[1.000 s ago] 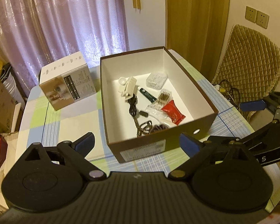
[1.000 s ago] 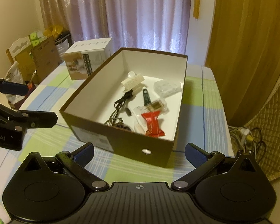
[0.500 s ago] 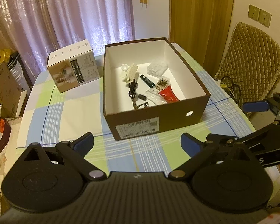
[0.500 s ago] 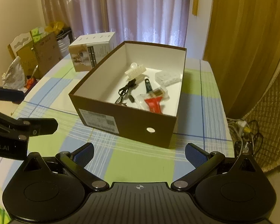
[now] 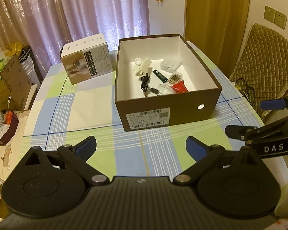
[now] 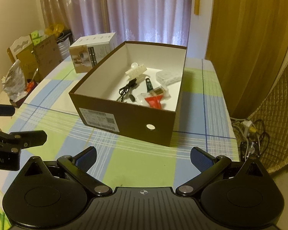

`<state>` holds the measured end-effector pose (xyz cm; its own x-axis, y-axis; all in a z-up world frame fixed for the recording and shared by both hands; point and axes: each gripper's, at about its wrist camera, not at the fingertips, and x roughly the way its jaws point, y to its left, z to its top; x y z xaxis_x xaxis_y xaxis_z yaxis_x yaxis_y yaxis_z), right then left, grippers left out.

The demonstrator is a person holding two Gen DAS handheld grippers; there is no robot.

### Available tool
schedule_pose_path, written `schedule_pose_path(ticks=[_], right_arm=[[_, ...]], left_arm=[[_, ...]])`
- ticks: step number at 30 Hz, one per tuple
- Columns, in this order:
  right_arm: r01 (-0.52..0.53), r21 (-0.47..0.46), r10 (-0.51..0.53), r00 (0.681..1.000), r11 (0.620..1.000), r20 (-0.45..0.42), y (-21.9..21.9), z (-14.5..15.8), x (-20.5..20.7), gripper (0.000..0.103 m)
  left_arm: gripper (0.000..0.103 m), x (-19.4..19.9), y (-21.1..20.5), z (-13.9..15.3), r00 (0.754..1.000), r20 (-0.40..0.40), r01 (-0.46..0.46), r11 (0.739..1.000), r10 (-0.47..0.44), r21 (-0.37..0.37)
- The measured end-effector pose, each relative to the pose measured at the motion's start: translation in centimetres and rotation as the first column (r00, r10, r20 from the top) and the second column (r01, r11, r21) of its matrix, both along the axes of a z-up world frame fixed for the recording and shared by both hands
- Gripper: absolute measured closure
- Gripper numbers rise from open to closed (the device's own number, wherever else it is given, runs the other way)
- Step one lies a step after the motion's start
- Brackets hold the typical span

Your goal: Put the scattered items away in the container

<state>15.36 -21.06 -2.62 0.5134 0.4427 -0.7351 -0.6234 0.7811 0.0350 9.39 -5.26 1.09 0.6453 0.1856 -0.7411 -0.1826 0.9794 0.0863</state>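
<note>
On the checked tablecloth [image 5: 90,103] sits my brown shoebox [image 5: 169,113], open top; inside it I can see a black cable [image 5: 145,81], a red packet [image 5: 179,87], cotton swabs [image 5: 174,77] and a green tube [image 5: 159,74]; left gripper [image 5: 141,147] and right gripper [image 6: 143,156] both hover short of the box, fingers spread wide, holding nothing; a printed carton [image 5: 86,69] stands just left of it.

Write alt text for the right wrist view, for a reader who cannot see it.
An open brown shoebox sits on a checked tablecloth, holding small items: a red packet, a black cable, a green tube and a white clip. The right gripper is open and empty in the foreground, short of the box; a printed carton stands behind.
</note>
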Motion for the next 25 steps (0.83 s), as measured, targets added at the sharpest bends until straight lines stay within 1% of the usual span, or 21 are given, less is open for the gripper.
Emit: schedule_pose_path(ticks=[12,19,25], right_arm=[[-0.005,-0.002,0.005,1.000,1.000,-0.028,-0.6,-1.0,-0.3,0.002],[-0.017,-0.007,0.016,0.999,1.000,-0.035,-0.3,-1.0,-0.3,0.002],[-0.027,-0.007,0.026,0.999,1.000,-0.028,-0.1,-0.9,-0.1,0.002]], left_arm=[[0.005,0.1,-0.1,-1.4,0.999,-0.036,-0.029,1.000,0.029,-0.003],[0.005,0.4,-0.2,-1.6,0.999,-0.036,-0.031,0.999,0.031,-0.004],[0.005,0.7,0.2,-1.6,0.998,-0.033,-0.056,0.998,0.056,-0.002]])
